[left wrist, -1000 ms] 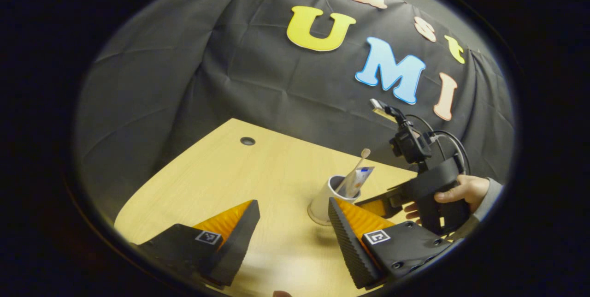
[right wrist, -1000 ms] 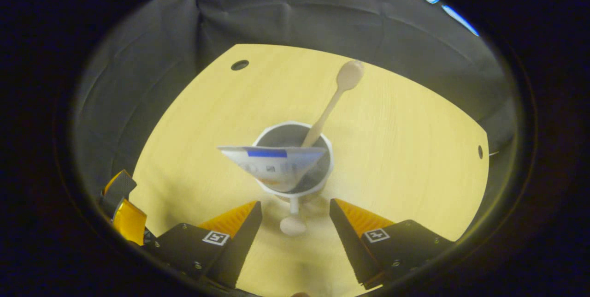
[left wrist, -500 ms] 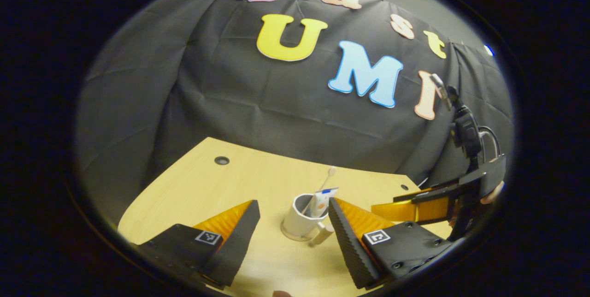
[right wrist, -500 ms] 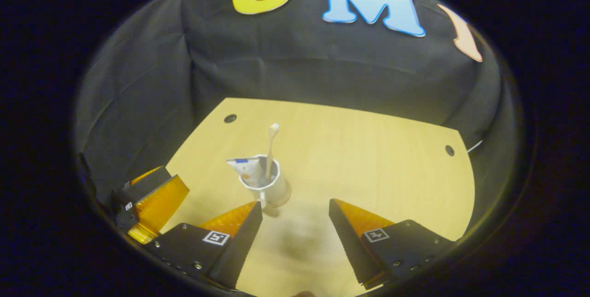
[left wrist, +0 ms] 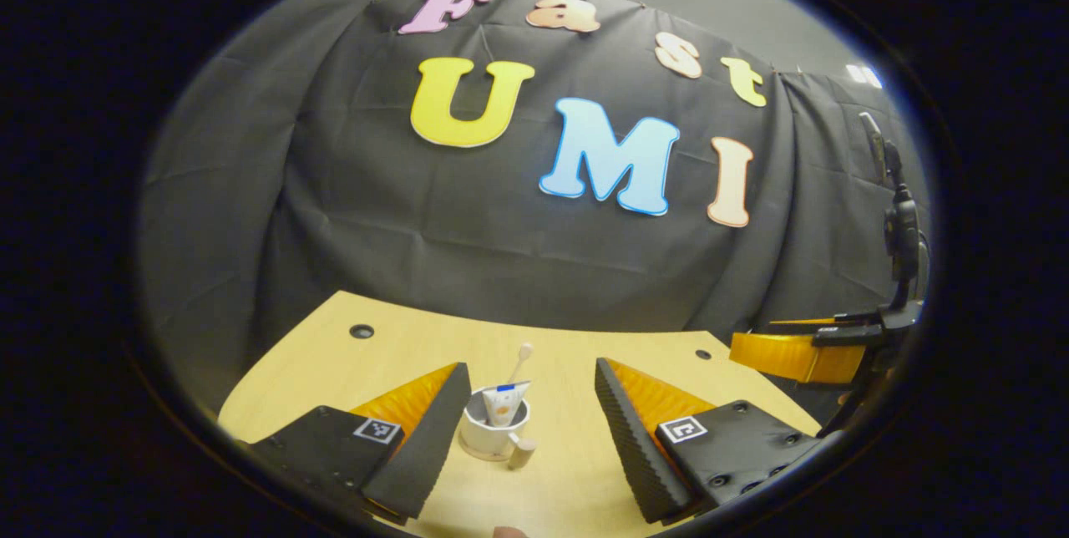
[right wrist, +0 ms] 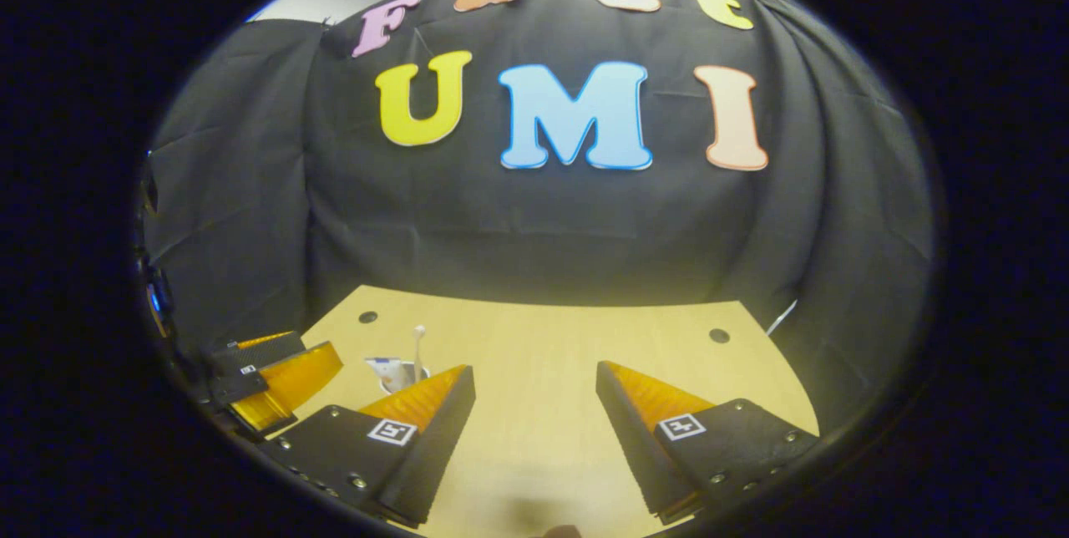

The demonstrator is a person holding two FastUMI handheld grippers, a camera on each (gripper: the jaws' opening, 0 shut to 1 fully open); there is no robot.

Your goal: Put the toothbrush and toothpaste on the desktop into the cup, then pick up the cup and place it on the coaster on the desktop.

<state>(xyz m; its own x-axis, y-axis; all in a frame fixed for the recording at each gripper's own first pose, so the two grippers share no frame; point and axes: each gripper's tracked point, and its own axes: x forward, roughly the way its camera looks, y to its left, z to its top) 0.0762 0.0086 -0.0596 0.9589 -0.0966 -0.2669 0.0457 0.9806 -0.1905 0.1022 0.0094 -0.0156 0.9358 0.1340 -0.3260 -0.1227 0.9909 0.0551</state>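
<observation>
One cup (left wrist: 490, 434), one toothbrush (left wrist: 521, 358), one toothpaste (left wrist: 503, 402), two tools (left wrist: 532, 417).

You're looking at a white cup (left wrist: 488, 436) holding a pale cream toothbrush (left wrist: 521, 358) and a white toothpaste (left wrist: 504, 401) tube banded blue, standing on the light yellow wood-grain desk (left wrist: 401, 354)

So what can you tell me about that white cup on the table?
The small white round cup stands upright on the pale wooden desktop, on what looks like a thin round coaster. A pale handle with a knob end sticks out low at its front. A toothbrush and a white toothpaste tube lean inside. Neither tool touches it.
</observation>
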